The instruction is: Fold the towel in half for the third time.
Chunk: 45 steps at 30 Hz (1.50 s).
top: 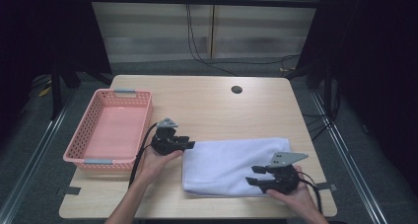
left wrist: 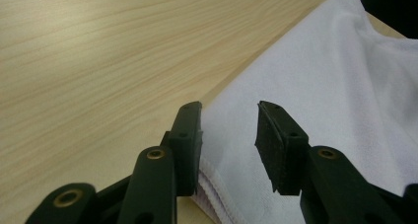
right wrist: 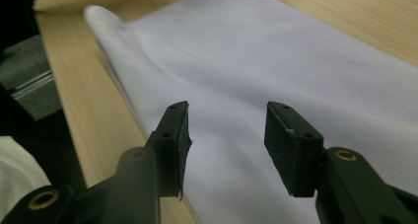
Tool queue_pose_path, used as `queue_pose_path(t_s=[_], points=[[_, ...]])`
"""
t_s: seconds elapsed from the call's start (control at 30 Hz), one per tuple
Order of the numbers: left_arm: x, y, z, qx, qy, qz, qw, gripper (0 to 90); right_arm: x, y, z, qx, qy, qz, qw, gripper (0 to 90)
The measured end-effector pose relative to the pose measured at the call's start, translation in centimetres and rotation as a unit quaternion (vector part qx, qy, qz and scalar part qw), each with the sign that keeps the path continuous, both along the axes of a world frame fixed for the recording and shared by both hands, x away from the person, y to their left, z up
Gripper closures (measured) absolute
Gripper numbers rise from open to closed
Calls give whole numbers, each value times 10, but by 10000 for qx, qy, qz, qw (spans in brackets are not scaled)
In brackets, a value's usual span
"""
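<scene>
High view first, from the left: I see a pink perforated plastic basket (top: 111, 130) on the left part of the pale wood-grain counter (top: 212, 103), with nothing lying in it. Just right of the basket, my left gripper (top: 190, 145) sits at the left edge of the folded white terry towel (top: 229, 162). In the left gripper view its fingers (left wrist: 190, 135) stand apart, gripping nothing, one over the towel's stitched edge and the other over the cloth. The towel lies flat on the counter's near right part. Farther right, my right gripper (top: 252, 175) rests over the towel's near right corner; in the right gripper view its fingers (right wrist: 176, 140) are likewise spread, with white cloth beneath them.
</scene>
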<state>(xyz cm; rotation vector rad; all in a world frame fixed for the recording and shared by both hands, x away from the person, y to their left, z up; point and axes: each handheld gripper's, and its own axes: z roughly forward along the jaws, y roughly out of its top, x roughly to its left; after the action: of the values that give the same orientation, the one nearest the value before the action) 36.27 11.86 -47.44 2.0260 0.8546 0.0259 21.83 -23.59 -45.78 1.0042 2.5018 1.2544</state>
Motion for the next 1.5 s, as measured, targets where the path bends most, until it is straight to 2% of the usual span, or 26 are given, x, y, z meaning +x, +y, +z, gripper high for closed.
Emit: queue_pose_path(t_s=[0.1, 0.13, 0.3, 0.37, 0.47, 0.57, 0.63, 0.67, 0.7, 0.77, 0.87, 0.9, 1.0, 1.07, 1.3, 1.33, 1.37, 1.4, 1.43, 1.47, 1.5], points=[[6, 0, 0, -70, 47, 74, 9999, 603, 6, 33, 0, 92, 92, 364, 9993, 500], [7, 0, -1, -32, 29, 91, 9999, 597, 10, 48, -1, 134, 150, 502, 9985, 496], [3, 2, -5, 41, 6, 110, 9999, 586, 28, 105, -10, 297, 455, 960, 9939, 476], [2, 2, -6, 42, 30, 101, 9999, 573, 32, 126, -14, 269, 464, 1150, 9919, 465], [2, 3, -8, 86, 69, 121, 9999, 544, 35, 149, -20, 256, 604, 1367, 9884, 425], [2, 6, -8, 7, 80, 204, 9998, 539, 35, 162, -26, 210, 624, 1497, 9865, 400], [2, 7, -7, -14, 83, 226, 9997, 537, 32, 167, -31, -7, 555, 1469, 9876, 381], [2, 8, -8, -22, 99, 262, 9996, 532, 32, 168, -33, -25, 559, 1460, 9877, 379], [3, 9, -8, 14, 90, 233, 9997, 521, 31, 169, -37, -148, 448, 1394, 9891, 393], [3, 9, -10, 41, 128, 264, 9996, 512, 28, 171, -39, -250, 271, 1401, 9895, 394], [4, 12, -13, 29, 163, 354, 9992, 502, 25, 173, -40, -502, -49, 1460, 9880, 432], [5, 13, -13, 16, 171, 389, 9991, 500, 24, 173, -40, -567, -142, 1466, 9875, 472], [5, 15, -13, 31, 182, 444, 9988, 493, 24, 171, -41, -633, -295, 1505, 9861, 533], [5, 16, -13, 30, 193, 451, 9988, 490, 24, 172, -41, -702, -361, 1470, 9860, 567], [6, 18, -13, -8, 210, 503, 9985, 485, 23, 172, -41, -733, -425, 1506, 9850, 563], [6, 18, -13, -10, 214, 495, 9985, 486, 22, 171, -42, -714, -418, 1517, 9850, 515], [6, 18, -13, 2, 210, 499, 9985, 485, 23, 171, -43, -578, -345, 1577, 9852, 443], [6, 18, -13, -4, 216, 504, 9985, 484, 21, 171, -44, -594, -392, 1627, 9841, 446], [6, 18, -13, 2, 212, 503, 9985, 483, 19, 173, -44, -733, -534, 1673, 9817, 453], [7, 17, -14, 16, 215, 514, 9984, 482, 18, 174, -43, -780, -508, 1581, 9830, 480], [7, 17, -14, 31, 226, 511, 9984, 479, 18, 175, -42, -816, -520, 1508, 9838, 545]])
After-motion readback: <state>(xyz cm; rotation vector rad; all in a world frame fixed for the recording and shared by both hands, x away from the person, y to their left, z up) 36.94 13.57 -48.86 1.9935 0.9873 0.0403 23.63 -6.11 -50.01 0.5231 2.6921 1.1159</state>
